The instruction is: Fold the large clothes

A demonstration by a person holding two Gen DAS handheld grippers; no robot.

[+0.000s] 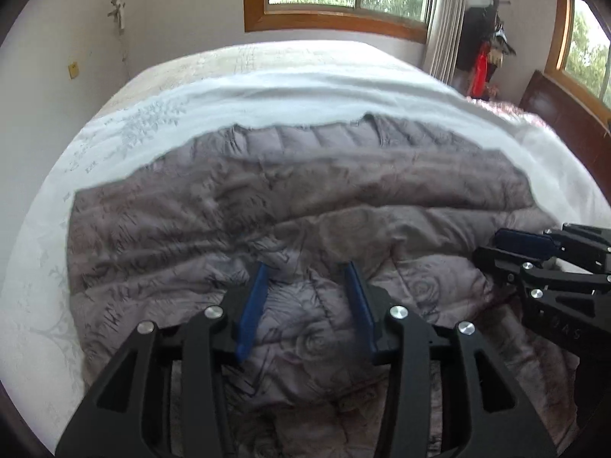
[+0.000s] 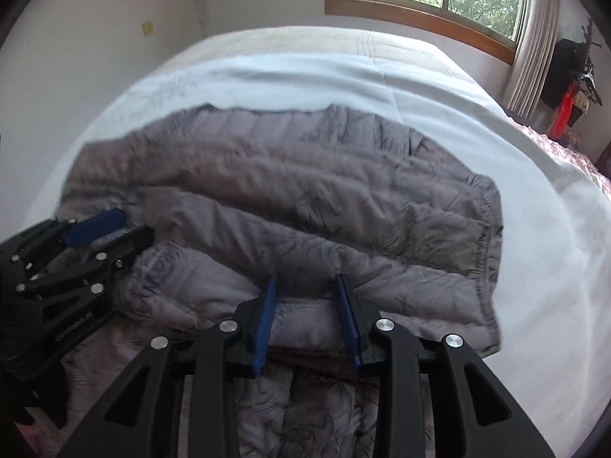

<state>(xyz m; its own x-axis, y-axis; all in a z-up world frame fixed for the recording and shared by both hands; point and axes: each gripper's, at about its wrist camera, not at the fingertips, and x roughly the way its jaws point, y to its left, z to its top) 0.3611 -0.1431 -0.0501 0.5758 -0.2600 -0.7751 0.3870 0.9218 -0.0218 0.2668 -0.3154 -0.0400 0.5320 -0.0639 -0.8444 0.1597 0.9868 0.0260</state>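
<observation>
Bed: both fingers spread above jacket.

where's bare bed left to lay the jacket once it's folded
Bare white sheet lies beyond the grey quilted jacket, toward the window, and right of its hem. The near middle is crowded: left gripper and right gripper hover there, open.

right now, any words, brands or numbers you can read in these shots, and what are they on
"DAS" (partial, rest cut off): raised letters on the black body of the right gripper, seen from the left wrist camera.
Raised lettering on the black body of the left gripper, seen from the right wrist camera: too blurred to read.
Yellow tag on the wall: too small to tell if it carries text.
The grey padded jacket shows a rose pattern only, no readable label.
</observation>
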